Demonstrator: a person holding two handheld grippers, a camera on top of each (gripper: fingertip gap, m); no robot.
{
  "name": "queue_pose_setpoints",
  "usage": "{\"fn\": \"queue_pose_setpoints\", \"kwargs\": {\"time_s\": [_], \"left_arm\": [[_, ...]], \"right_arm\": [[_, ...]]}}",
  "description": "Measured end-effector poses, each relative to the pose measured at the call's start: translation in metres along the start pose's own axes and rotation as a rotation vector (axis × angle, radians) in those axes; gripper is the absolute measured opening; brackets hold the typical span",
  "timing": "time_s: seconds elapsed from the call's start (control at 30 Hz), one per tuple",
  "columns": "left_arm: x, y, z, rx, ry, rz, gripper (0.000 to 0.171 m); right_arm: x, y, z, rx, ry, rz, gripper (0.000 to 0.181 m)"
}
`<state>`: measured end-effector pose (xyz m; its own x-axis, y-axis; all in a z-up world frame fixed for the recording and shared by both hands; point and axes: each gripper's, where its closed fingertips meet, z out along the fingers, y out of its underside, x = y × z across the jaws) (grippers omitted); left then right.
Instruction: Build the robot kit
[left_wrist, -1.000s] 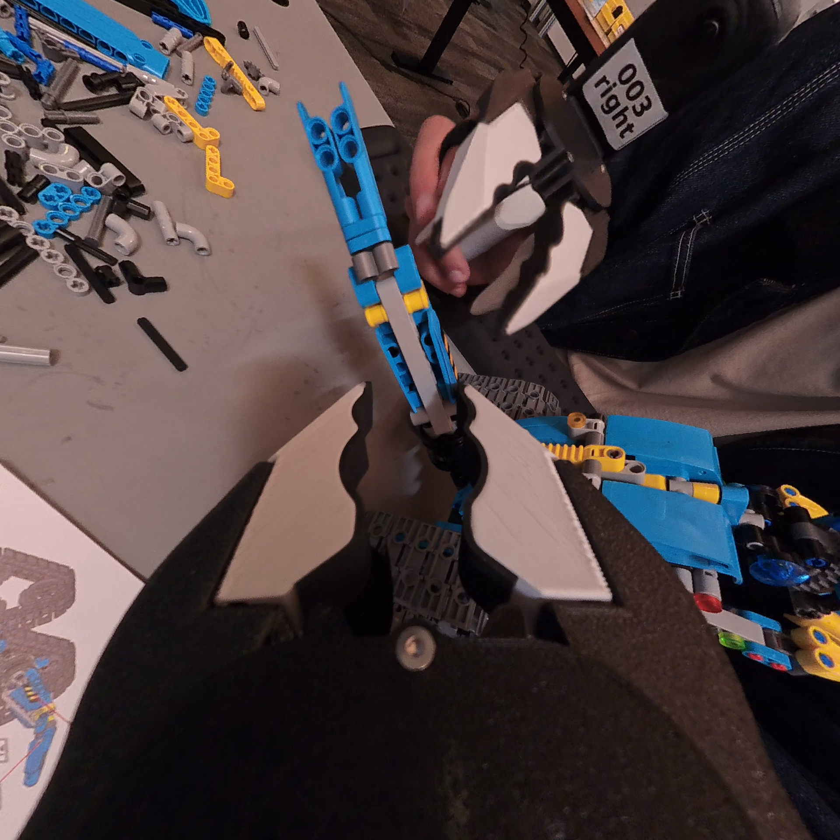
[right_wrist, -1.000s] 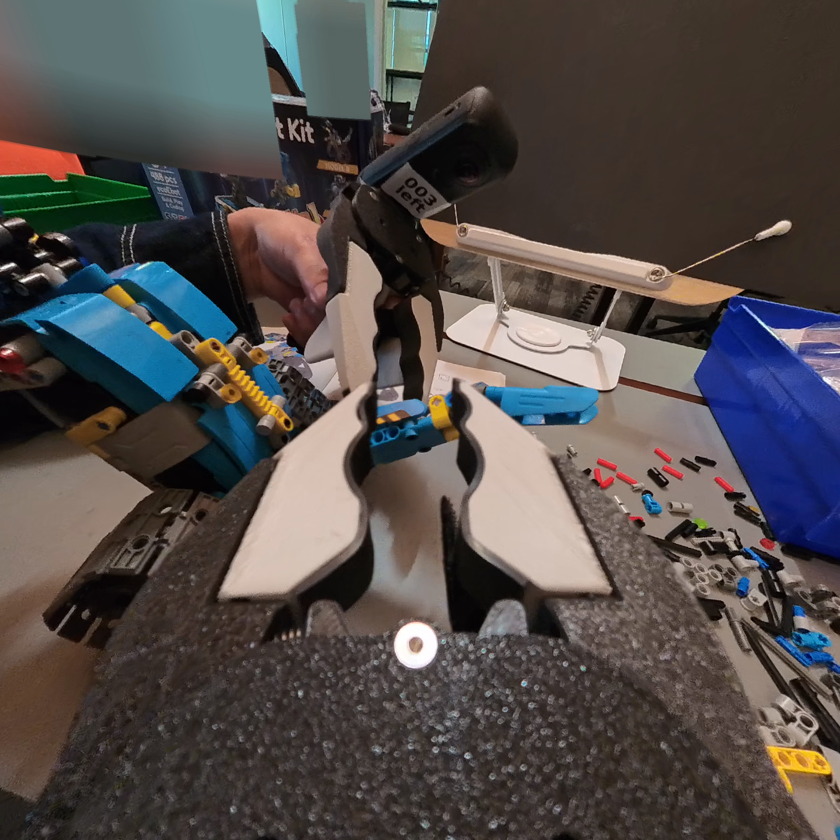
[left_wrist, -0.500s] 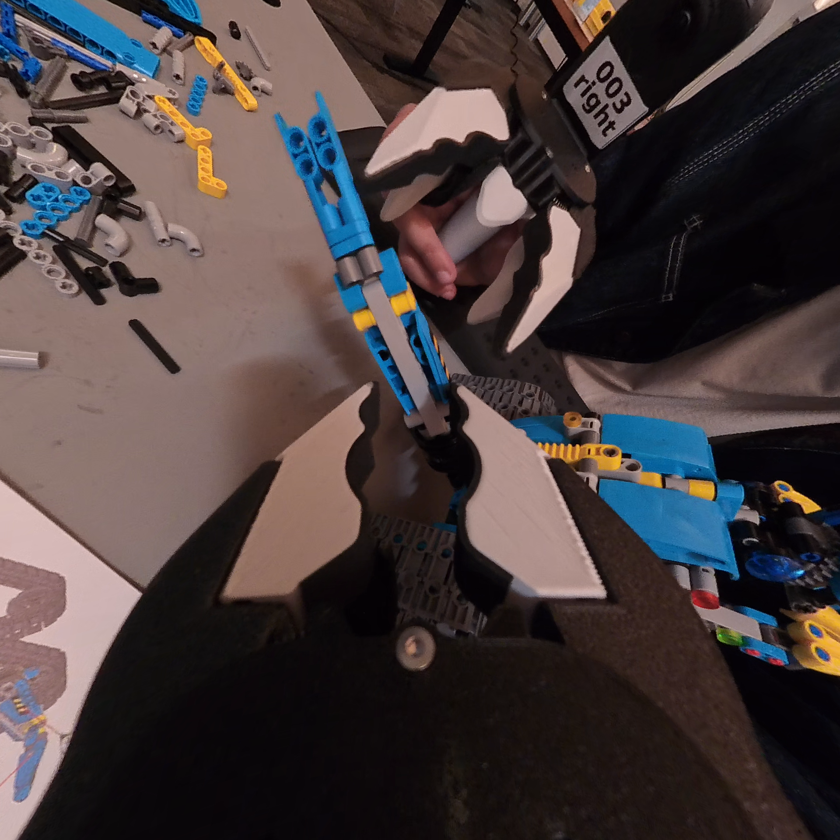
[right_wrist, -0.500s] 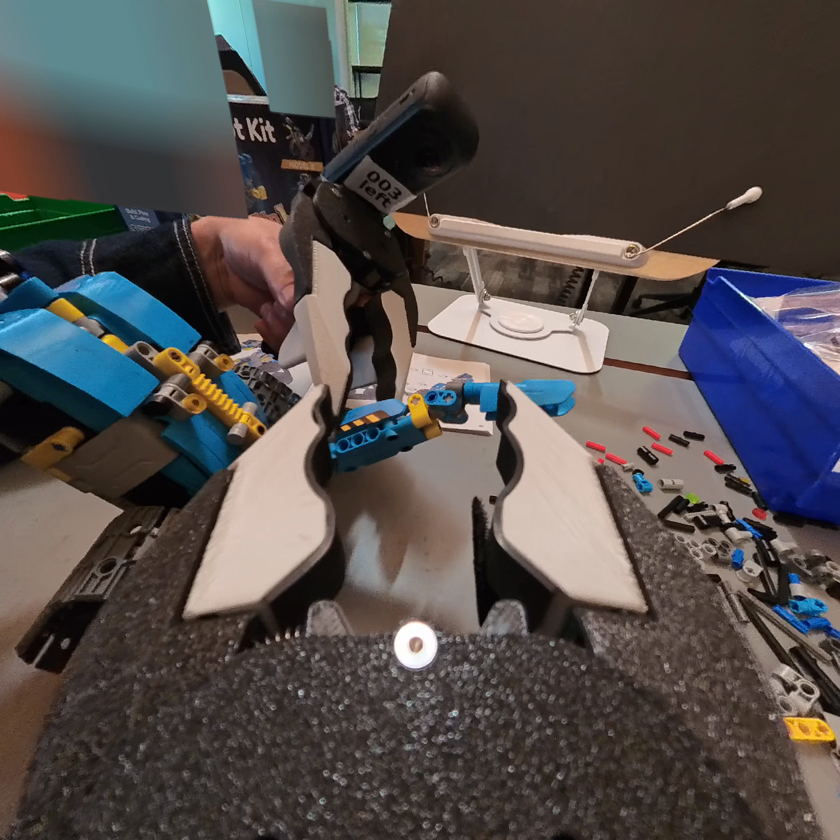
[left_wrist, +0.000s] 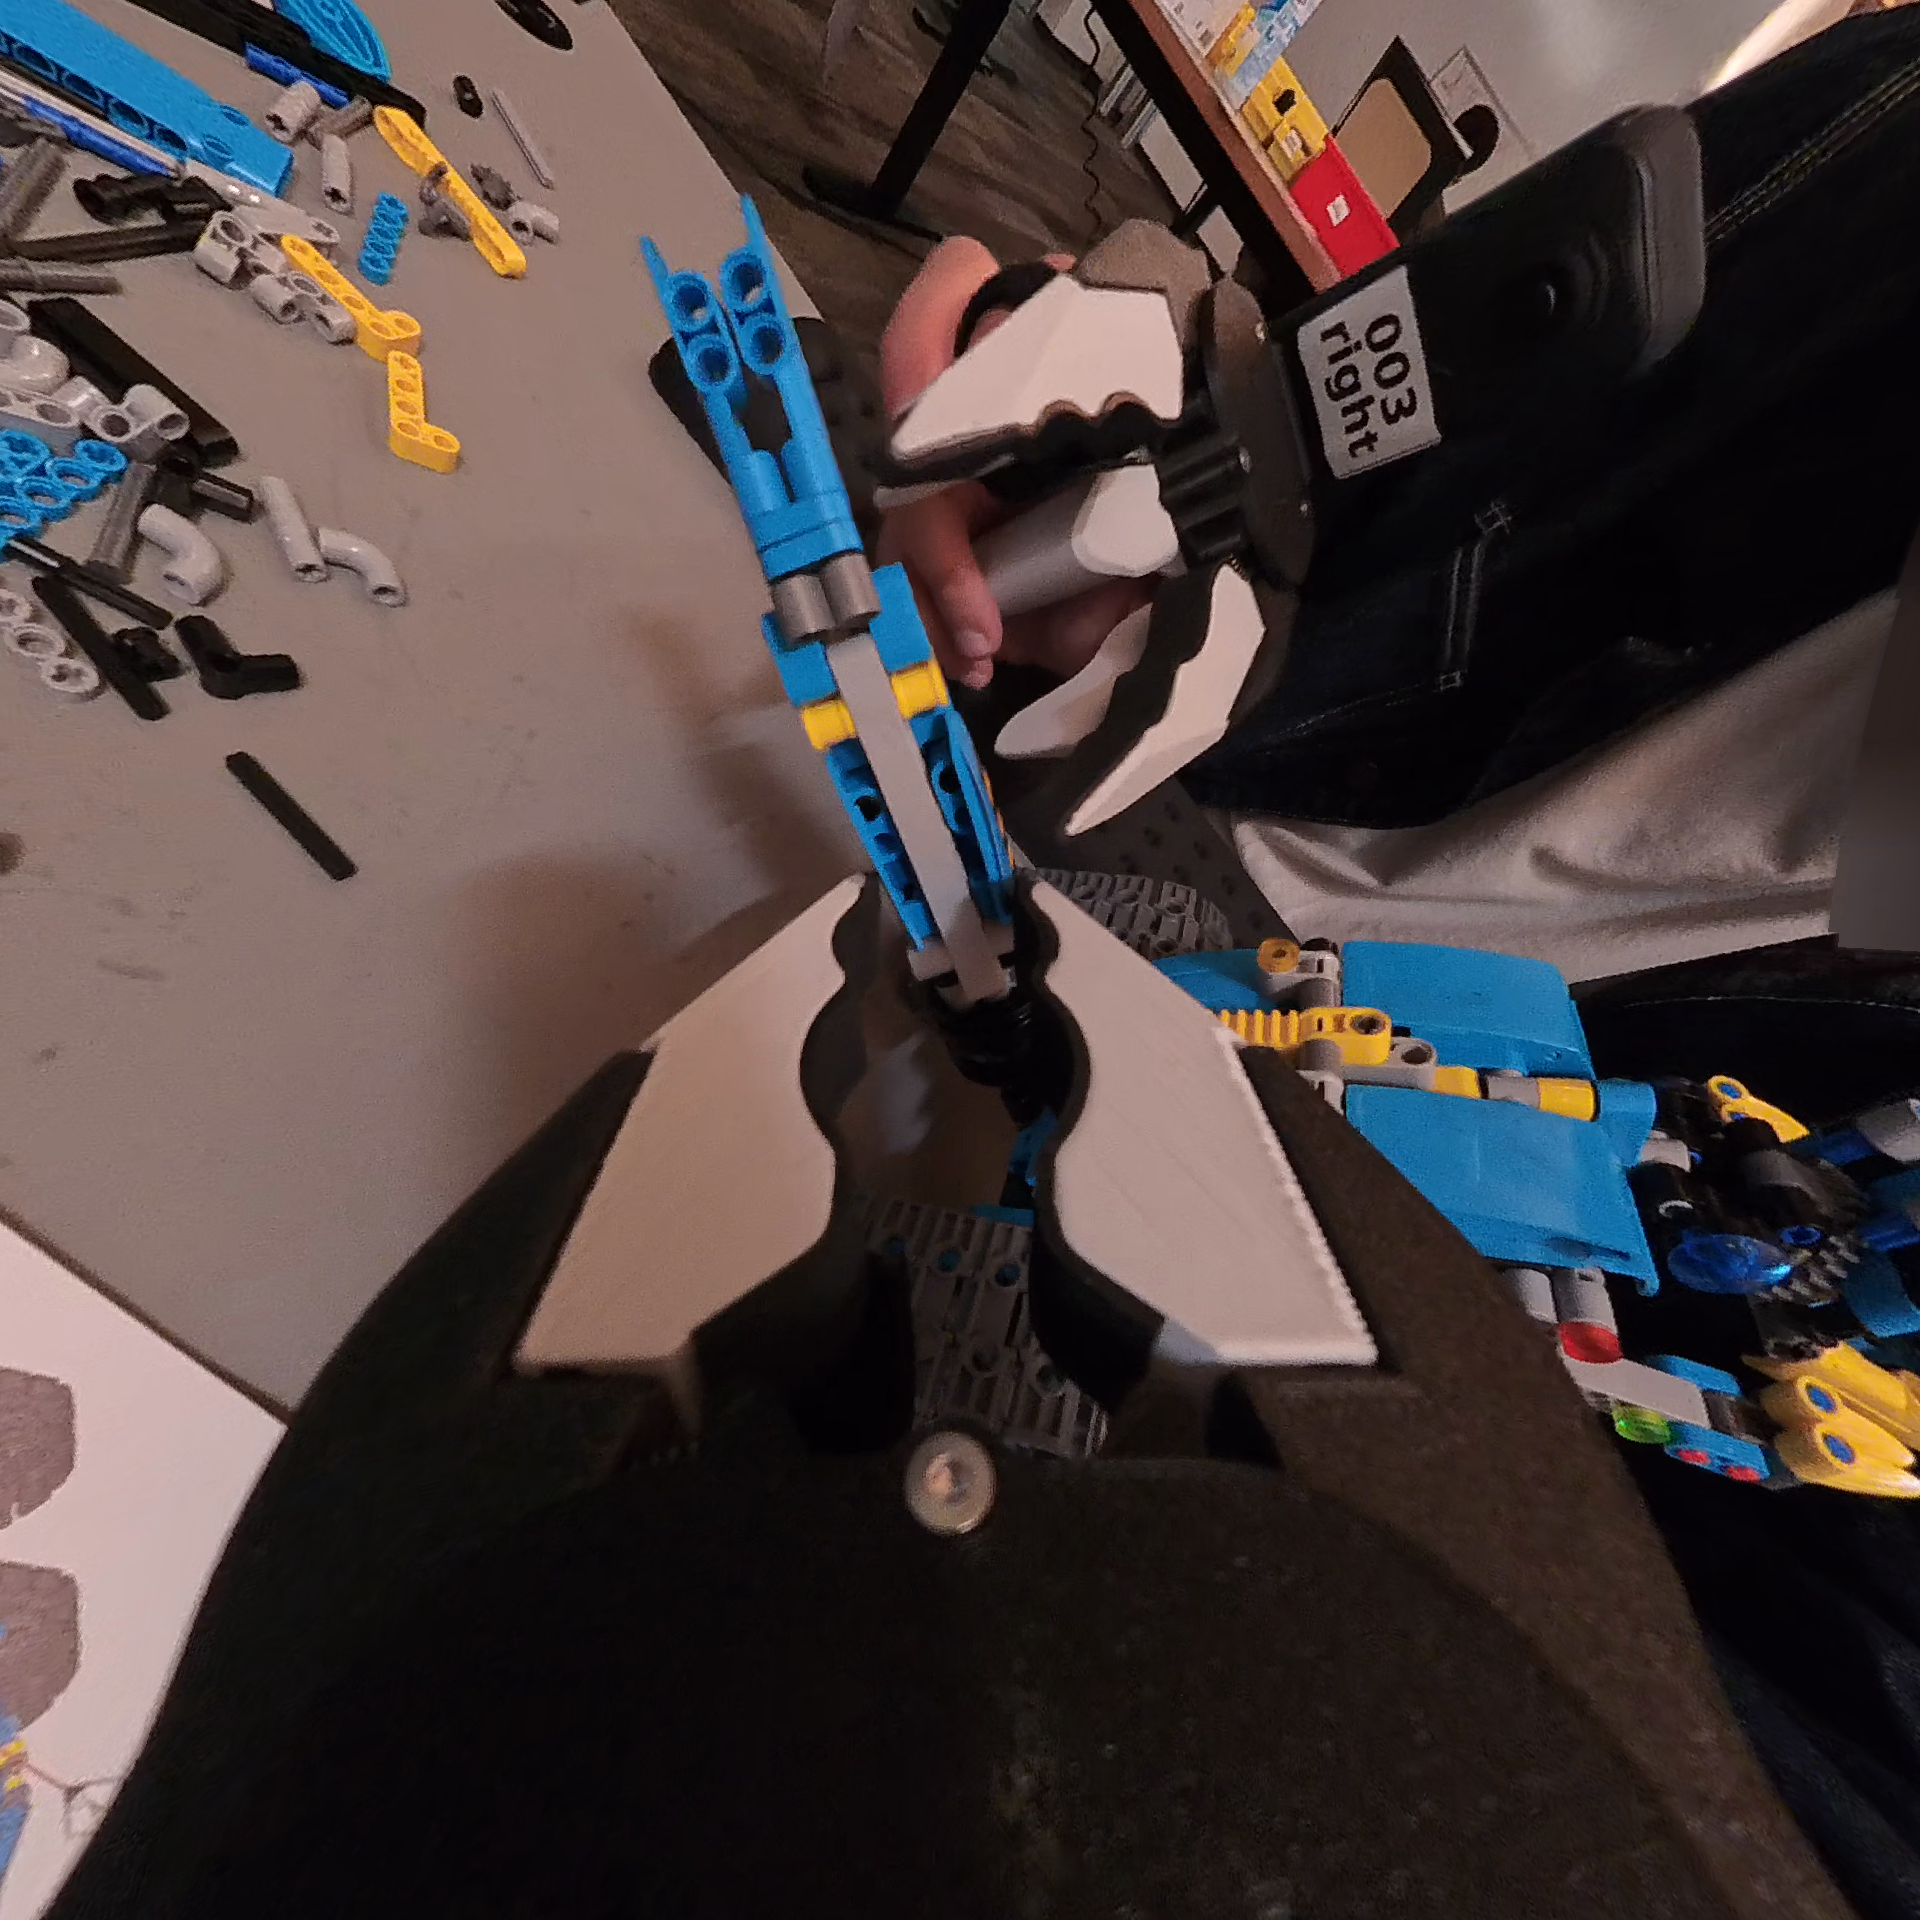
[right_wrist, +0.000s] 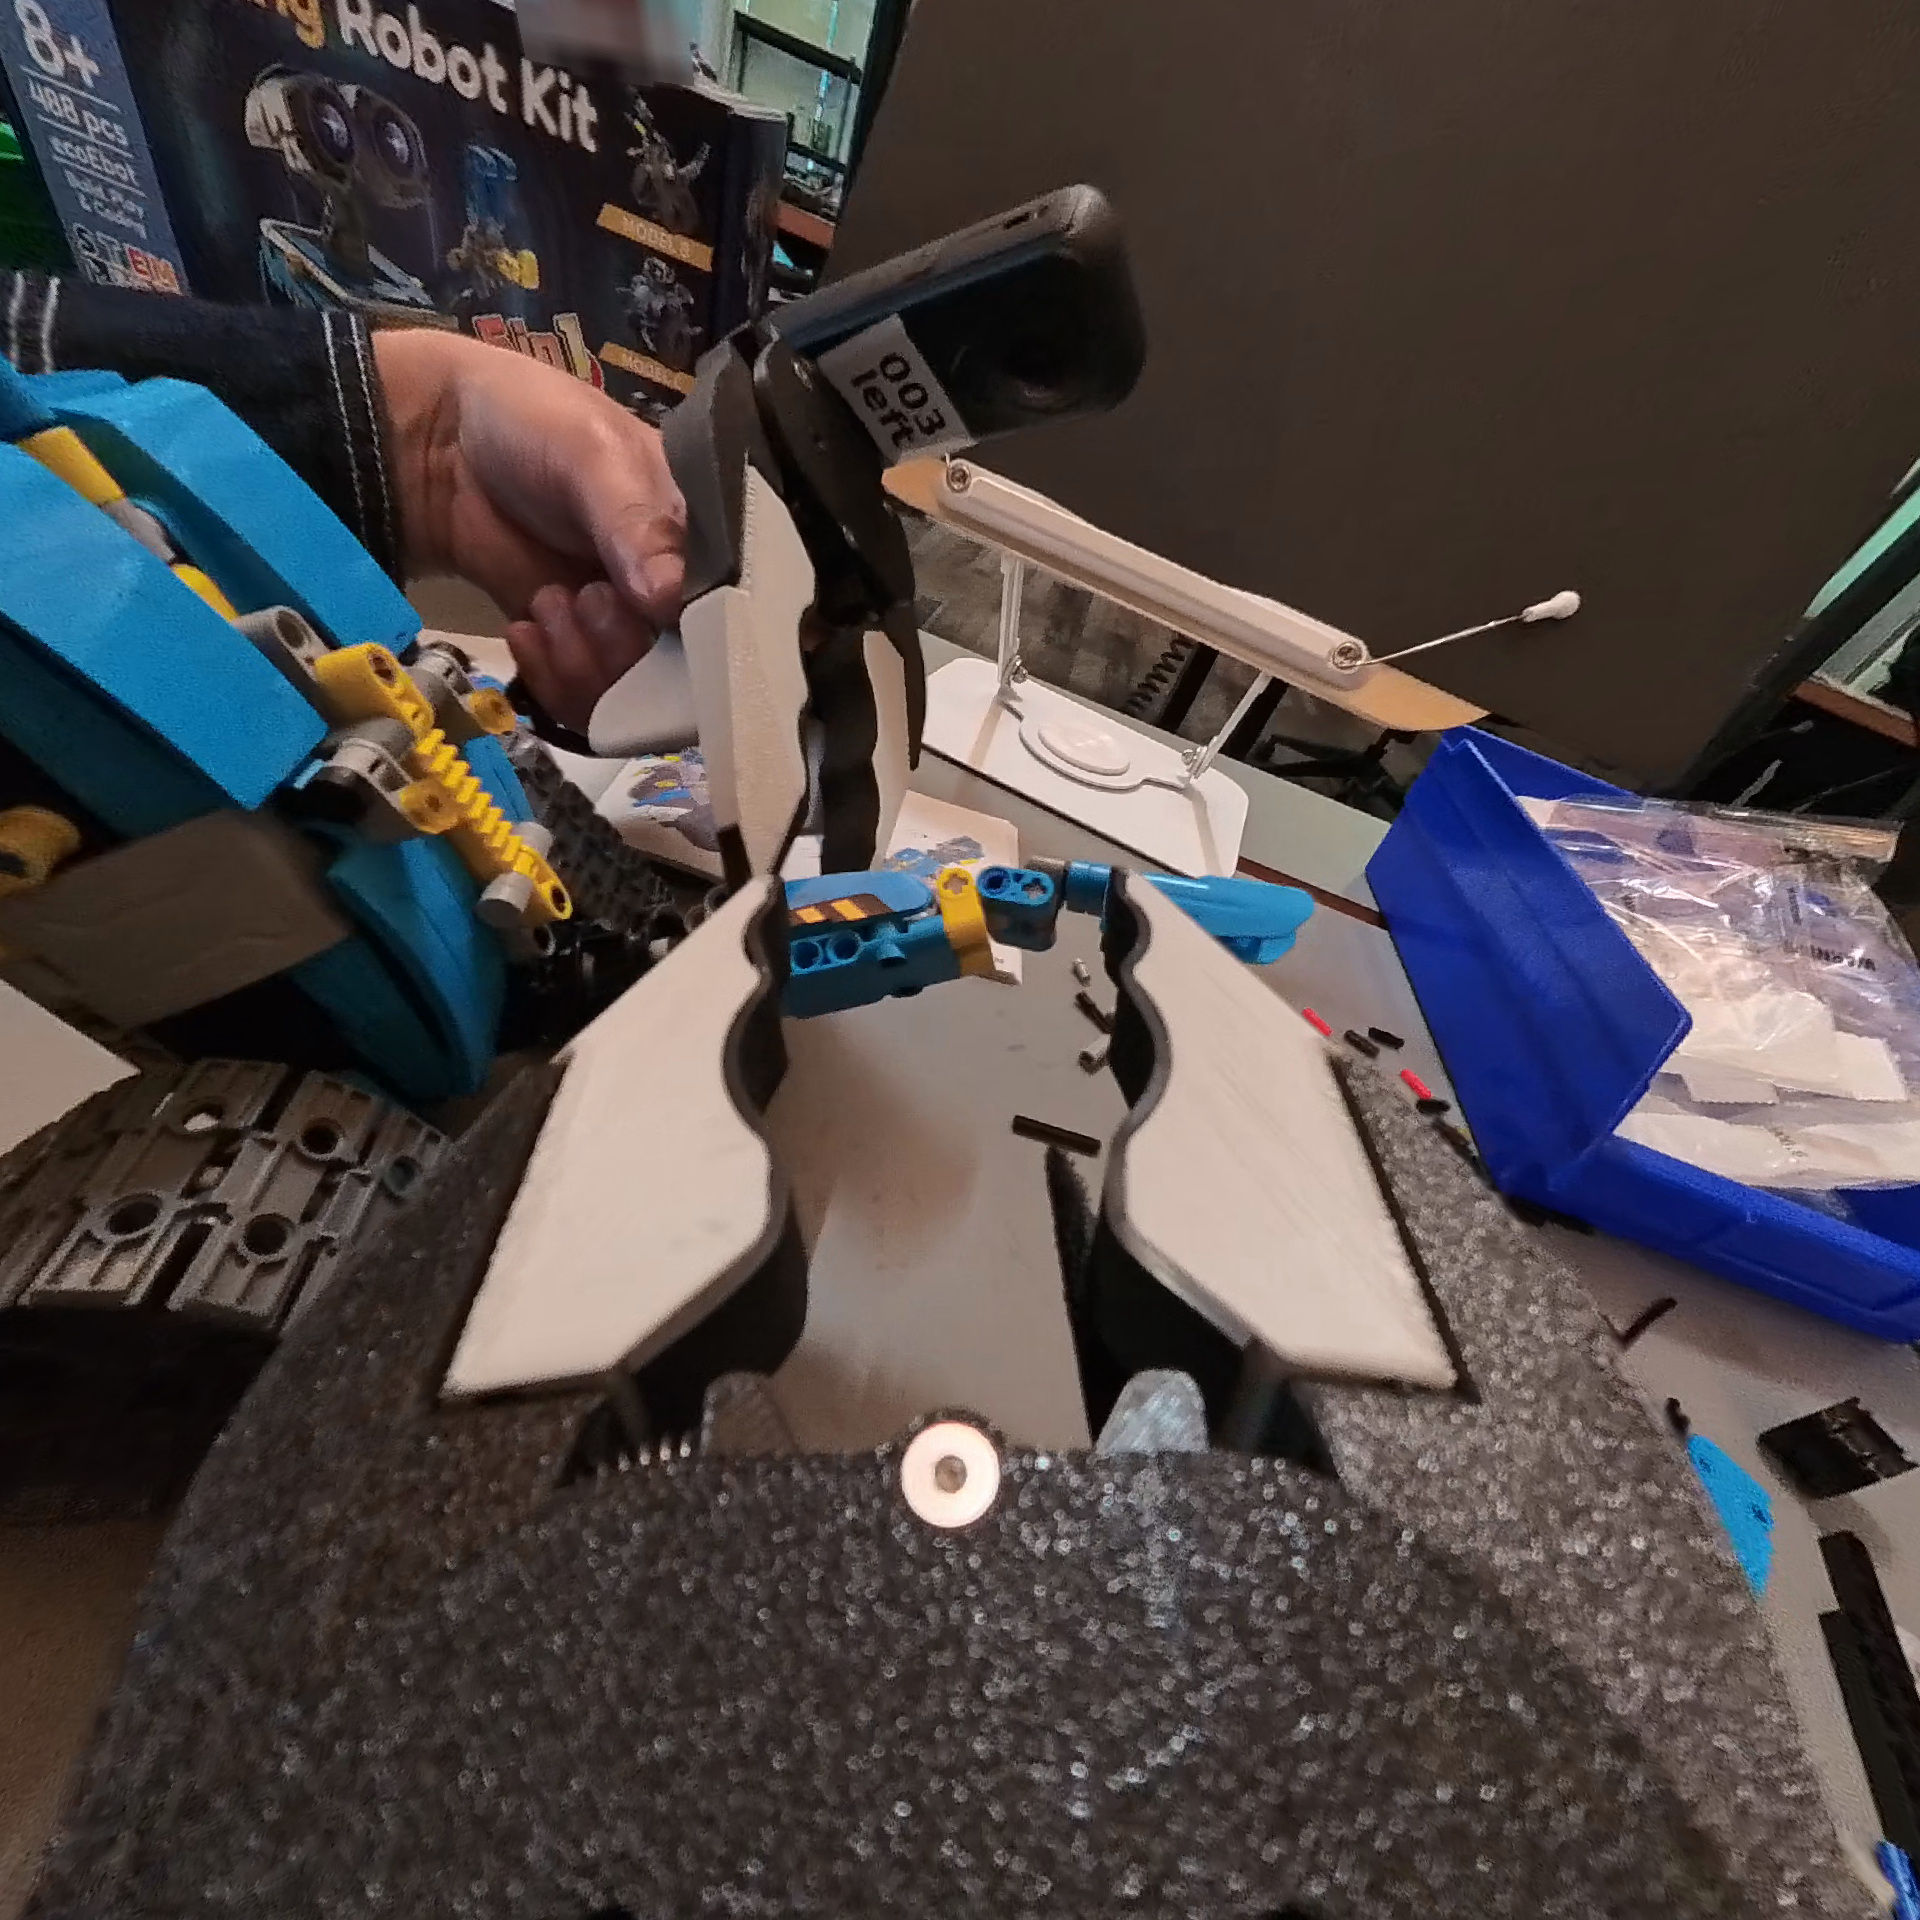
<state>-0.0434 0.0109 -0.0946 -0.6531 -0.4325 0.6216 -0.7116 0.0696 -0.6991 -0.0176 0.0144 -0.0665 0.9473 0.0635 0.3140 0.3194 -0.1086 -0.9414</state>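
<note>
A blue and yellow tracked brick model (left_wrist: 1455, 1091) lies at the table's edge; it also shows in the right wrist view (right_wrist: 208, 727). Its long blue arm (left_wrist: 831, 582) with a forked tip sticks out over the table. My left gripper (left_wrist: 945, 894) is shut on the base of that arm, next to a black joint. In the right wrist view the left gripper (right_wrist: 800, 842) comes down on the arm's (right_wrist: 914, 925) near end. My right gripper (right_wrist: 940, 894) is open, its tips on either side of the arm's middle without touching it. It also shows in the left wrist view (left_wrist: 987, 634), beside the arm.
Loose grey, black, yellow and blue pieces (left_wrist: 208, 364) lie on the grey table (left_wrist: 416, 831). An instruction booklet (left_wrist: 83, 1455) lies at the near left. A blue bin (right_wrist: 1610, 1039) with plastic bags, a white stand (right_wrist: 1091, 769) and a kit box (right_wrist: 416, 156) stand behind.
My right gripper has opened wide and moved in around the blue arm. My left gripper has kept its hold on the arm's base.
</note>
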Motion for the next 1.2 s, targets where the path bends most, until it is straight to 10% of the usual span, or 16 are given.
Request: {"fn": "queue_pose_setpoints", "kwargs": {"time_s": [1.2], "left_arm": [[0.000, 0.001, 0.001, -0.005, -0.002, -0.015, 0.025]], "right_arm": [[0.027, -0.001, -0.002, -0.005, 0.178, -0.073, 0.062]]}}
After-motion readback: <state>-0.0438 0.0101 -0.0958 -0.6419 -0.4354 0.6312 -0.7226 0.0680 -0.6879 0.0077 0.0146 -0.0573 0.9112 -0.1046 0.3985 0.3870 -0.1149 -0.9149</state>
